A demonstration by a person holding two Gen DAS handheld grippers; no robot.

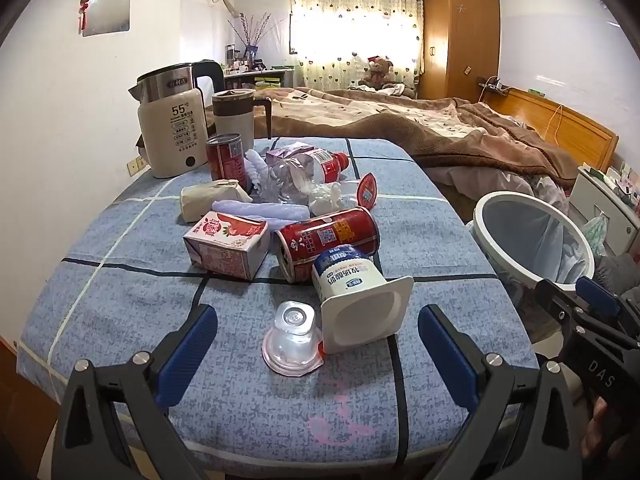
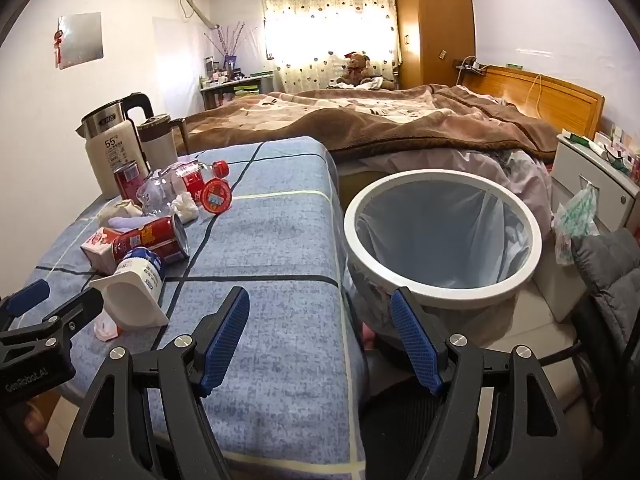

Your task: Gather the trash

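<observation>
Two hand-held grippers are in view, both tilted down over a tabletop (image 1: 120, 304) covered in a blue cloth with dark and pale grid lines. Your left hand-held gripper (image 1: 316, 352) has its jaws spread wide and holds nothing; between its blue pads, on the cloth, lie a clear plastic cup (image 1: 291, 338) turned upside down and, touching it on the right, a white yogurt cup (image 1: 354, 300) on its side with its mouth toward you. Behind these sit a tipped red can (image 1: 328, 238), a pink carton (image 1: 226, 246), a crushed clear bottle with a red cap (image 1: 308, 170), an upright red can (image 1: 226, 156), crumpled tissue (image 1: 326, 198) and a round red lid (image 1: 367, 190). A cream electric kettle (image 1: 172, 128) and a lidded mug (image 1: 234, 114) stand at the far left corner.

Your right hand-held gripper (image 2: 320, 340) is likewise fully open and empty, poised over the right edge of the tabletop, with the cloth under its left pad and the white-rimmed trash bin (image 2: 440, 292) just beyond its right pad. The bin stands on the floor just beside the tabletop, lined with a pale bag. Beyond lies a bed (image 2: 380, 120) with brown blankets, a teddy bear (image 2: 356, 68), a lit curtained window (image 2: 328, 20) and a wooden wardrobe (image 2: 436, 20).
</observation>
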